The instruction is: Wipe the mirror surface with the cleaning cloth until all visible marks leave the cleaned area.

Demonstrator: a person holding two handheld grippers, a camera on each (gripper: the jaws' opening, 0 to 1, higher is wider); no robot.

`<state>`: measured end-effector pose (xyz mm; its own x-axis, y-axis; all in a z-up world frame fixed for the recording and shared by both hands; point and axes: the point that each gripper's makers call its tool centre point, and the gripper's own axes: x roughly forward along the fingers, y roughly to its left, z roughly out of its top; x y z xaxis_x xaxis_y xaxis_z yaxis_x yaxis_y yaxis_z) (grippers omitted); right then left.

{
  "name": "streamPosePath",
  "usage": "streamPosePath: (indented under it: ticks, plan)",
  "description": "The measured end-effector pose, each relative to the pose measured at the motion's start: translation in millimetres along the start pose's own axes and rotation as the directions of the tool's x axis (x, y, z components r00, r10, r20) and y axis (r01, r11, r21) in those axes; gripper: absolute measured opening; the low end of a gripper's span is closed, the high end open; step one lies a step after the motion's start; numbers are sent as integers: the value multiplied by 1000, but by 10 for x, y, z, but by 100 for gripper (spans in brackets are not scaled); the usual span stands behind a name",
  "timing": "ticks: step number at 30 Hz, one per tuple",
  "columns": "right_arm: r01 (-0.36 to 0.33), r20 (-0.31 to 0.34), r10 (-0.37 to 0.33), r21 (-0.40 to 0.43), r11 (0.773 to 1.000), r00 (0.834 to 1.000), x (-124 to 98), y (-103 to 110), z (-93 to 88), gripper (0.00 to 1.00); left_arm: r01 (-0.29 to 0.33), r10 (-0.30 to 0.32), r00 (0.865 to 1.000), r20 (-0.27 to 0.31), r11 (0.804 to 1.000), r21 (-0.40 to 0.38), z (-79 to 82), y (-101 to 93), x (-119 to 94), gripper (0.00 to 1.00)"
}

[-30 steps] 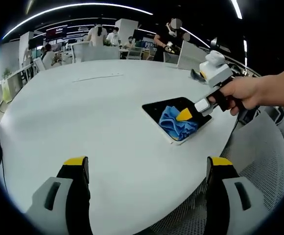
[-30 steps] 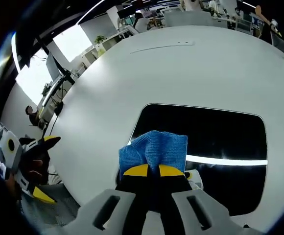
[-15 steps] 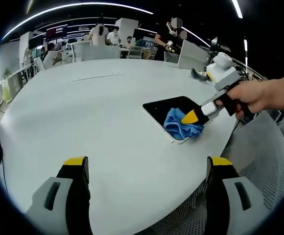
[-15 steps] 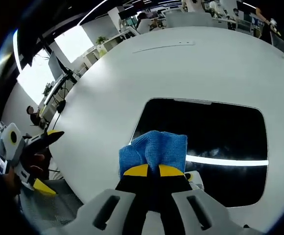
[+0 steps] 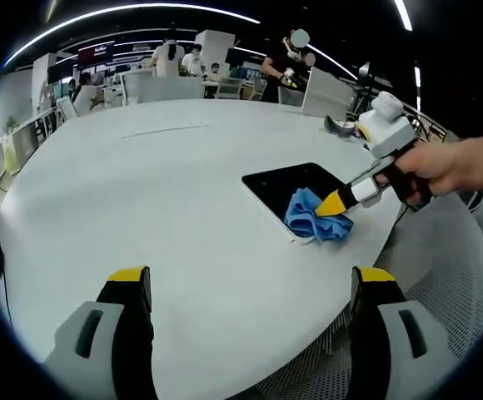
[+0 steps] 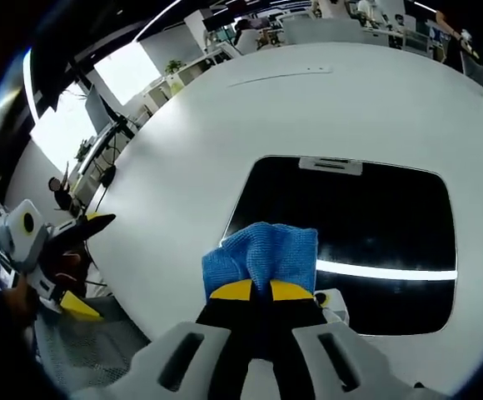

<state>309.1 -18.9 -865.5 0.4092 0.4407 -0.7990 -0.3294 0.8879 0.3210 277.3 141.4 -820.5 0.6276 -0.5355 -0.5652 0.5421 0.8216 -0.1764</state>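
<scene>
Mid-wipe. Right gripper [image 6: 254, 290] clamped on cloth [image 6: 261, 256], jaws tight on the blue wad, pressing it at the mirror's [image 6: 366, 217] near edge, about 7 o'clock on the glass in the right gripper view. Seen from the left gripper view: mirror [image 5: 287, 185] flat on the white table [image 5: 141, 208] toward 3 o'clock, cloth [image 5: 315, 217] bunched over its near corner, partly off onto the table, right gripper [image 5: 339, 202] held by a hand [image 5: 450, 167]. Left gripper [image 5: 246, 287] idle above the table, jaws wide, holding nothing, well apart from the mirror. Marks too faint to judge; bright streak on the glass likely a reflected light. Next, probably: push the cloth back toward 12 o'clock across uncovered glass, keeping pressure even.
</scene>
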Motion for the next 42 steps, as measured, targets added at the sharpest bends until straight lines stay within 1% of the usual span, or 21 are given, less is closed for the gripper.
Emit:
streamPosePath:
  ticks: [3,18,24,29,42]
  plan:
    - [-8,0,8,0,1000,1000,-21,12,-46,0,-1,1,1000,1,1000,-1,0,4,-1,99]
    - [-21,-6,21,17,1000,1000,-17,10,-28,0,-3,3,1000,-4,1000,3,-6,2,1,99]
    - [-27,-14,27,10,1000,1000,1,20,-21,0,-2,2,1000,-5,1000,10,-2,-5,1,99]
    - [-33,-9,33,8,999,999,-1,24,-31,0,-1,1,1000,-8,1000,11,-12,-3,3,98]
    - [-24,-4,25,11,1000,1000,-67,-144,-24,0,-5,5,1000,-7,1000,6,-10,9,-2,98]
